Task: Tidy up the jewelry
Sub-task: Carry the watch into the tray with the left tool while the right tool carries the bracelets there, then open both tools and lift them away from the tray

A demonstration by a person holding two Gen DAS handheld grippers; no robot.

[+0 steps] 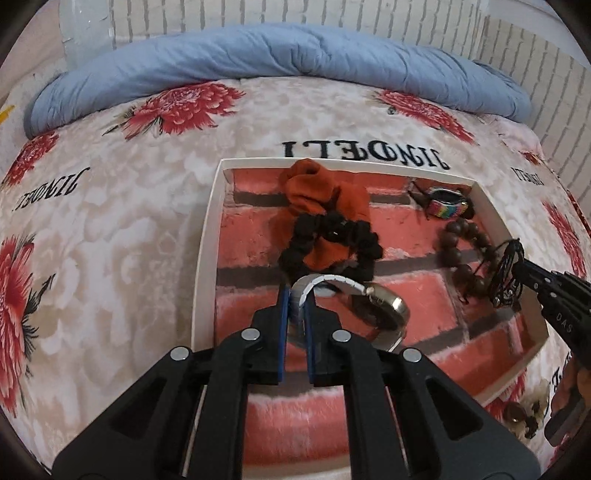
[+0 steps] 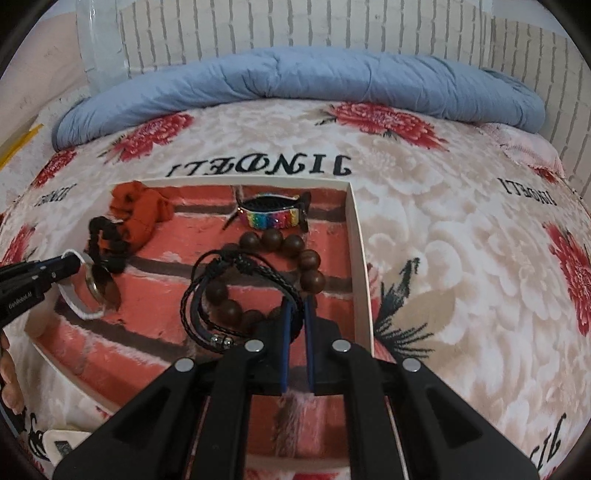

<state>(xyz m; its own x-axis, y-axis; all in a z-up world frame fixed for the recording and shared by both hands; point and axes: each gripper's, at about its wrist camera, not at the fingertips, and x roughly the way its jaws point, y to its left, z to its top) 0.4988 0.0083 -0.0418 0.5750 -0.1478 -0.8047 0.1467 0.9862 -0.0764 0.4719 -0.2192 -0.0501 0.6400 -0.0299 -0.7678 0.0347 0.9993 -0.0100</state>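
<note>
A white tray (image 1: 208,236) lined with red brick-print plush lies on the bed; it also shows in the right wrist view (image 2: 360,258). My left gripper (image 1: 297,299) is shut on the white strap of a watch (image 1: 384,308), held over the tray. My right gripper (image 2: 297,304) is shut on a black braided cord bracelet (image 2: 236,295), held over the tray's right side. In the tray lie an orange scrunchie (image 1: 321,192), a black scrunchie (image 1: 332,236), a rainbow band (image 2: 271,218) and a brown wooden bead bracelet (image 2: 291,243).
The flowered beige blanket (image 2: 461,240) surrounds the tray. A rolled blue quilt (image 1: 258,55) lies along the far edge below a white brick wall (image 2: 332,26). Small brown and white items (image 1: 524,413) lie off the tray's near right corner.
</note>
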